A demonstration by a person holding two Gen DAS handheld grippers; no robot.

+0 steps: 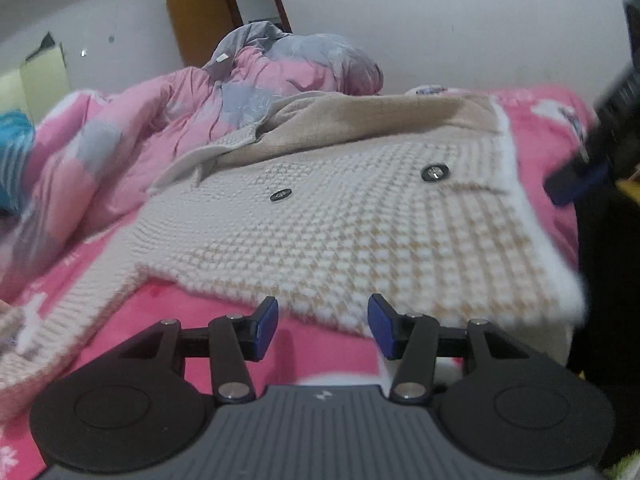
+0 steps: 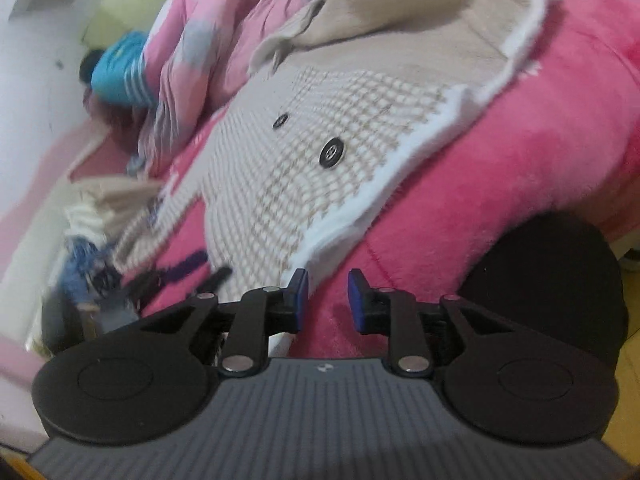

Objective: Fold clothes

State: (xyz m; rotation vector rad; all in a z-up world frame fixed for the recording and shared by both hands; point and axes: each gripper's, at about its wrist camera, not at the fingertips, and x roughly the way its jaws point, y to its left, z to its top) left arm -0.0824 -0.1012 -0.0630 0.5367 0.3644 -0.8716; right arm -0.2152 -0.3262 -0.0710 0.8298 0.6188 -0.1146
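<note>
Two grippers, both spread w/ nothing between the pads: your left gripper [image 1: 322, 326] sits just short of the cardigan's [image 1: 360, 232] near hem, your right gripper [image 2: 328, 300] just beside that hem's white-trimmed corner. The cardigan lies front-up on the pink blanket [image 2: 500, 168], two dark buttons [image 2: 331, 153] showing, one panel flipped back past them so the plain beige lining faces up. Whether it's being laid out or is mid-fold, can't tell. If you grab the hem, take the full thickness of knit, both sides level, and lift evenly so the checked front doesn't skew. Beyond the cardigan, a rumpled quilt [image 1: 248, 80] crowds its far edge; keep fabric off it.
</note>
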